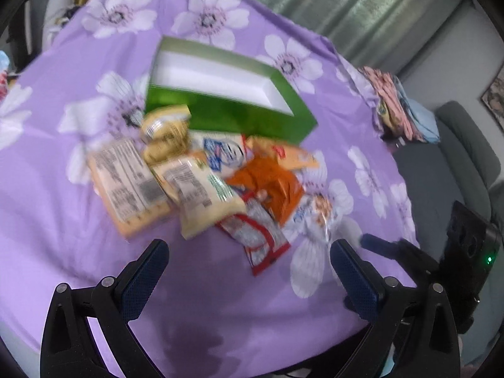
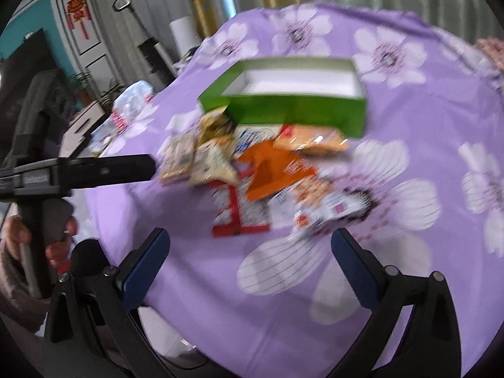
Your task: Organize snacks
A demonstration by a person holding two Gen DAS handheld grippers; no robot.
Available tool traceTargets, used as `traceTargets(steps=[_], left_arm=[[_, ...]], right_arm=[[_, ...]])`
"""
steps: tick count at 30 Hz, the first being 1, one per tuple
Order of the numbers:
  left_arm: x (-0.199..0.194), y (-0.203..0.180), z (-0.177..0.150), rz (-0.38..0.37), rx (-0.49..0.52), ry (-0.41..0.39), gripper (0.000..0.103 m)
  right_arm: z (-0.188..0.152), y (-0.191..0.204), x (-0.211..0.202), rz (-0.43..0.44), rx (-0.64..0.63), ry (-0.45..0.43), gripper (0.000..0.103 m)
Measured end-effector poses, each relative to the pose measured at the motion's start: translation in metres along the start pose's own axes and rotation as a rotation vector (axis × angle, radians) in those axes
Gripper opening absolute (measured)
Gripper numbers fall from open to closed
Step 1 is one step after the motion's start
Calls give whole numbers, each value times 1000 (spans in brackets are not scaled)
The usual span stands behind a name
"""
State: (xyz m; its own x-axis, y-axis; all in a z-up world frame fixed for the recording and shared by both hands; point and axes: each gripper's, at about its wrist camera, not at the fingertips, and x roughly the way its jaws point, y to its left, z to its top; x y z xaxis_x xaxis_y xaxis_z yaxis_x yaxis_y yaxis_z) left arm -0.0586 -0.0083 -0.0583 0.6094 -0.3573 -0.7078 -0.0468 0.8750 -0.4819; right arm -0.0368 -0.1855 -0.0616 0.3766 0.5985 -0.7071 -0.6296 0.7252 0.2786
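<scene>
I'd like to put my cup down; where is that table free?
Bare purple tablecloth lies between the tongs and the snack packets, and beyond the green box. It is crowded where packets pile against the box's near wall.

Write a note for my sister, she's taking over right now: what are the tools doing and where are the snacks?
Left tool: open, holding nothing, above the cloth near the pile.
Right tool: open, holding nothing too.
Snack packets: all heaped on the purple flowered cloth, just in front of the green box.
Done: nothing yet; the box looks bare inside.
Left: pick up each packet and put it into the box.
</scene>
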Motion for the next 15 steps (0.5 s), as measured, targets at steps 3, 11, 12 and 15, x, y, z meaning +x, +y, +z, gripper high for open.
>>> traceTargets(steps=[3, 11, 12, 15], left_arm=[[13, -3, -8, -19, 12, 39, 102], [41, -3, -9, -28, -16, 60, 102], [44, -1, -8, -25, -25, 61, 102], [52, 1, -5, -20, -36, 64, 102]], right_arm=[[-8, -2, 13, 58, 37, 32, 100], [-17, -4, 50, 182, 81, 62, 83], [-15, -5, 54, 181, 81, 63, 81], [-8, -9, 65, 191, 72, 50, 78]])
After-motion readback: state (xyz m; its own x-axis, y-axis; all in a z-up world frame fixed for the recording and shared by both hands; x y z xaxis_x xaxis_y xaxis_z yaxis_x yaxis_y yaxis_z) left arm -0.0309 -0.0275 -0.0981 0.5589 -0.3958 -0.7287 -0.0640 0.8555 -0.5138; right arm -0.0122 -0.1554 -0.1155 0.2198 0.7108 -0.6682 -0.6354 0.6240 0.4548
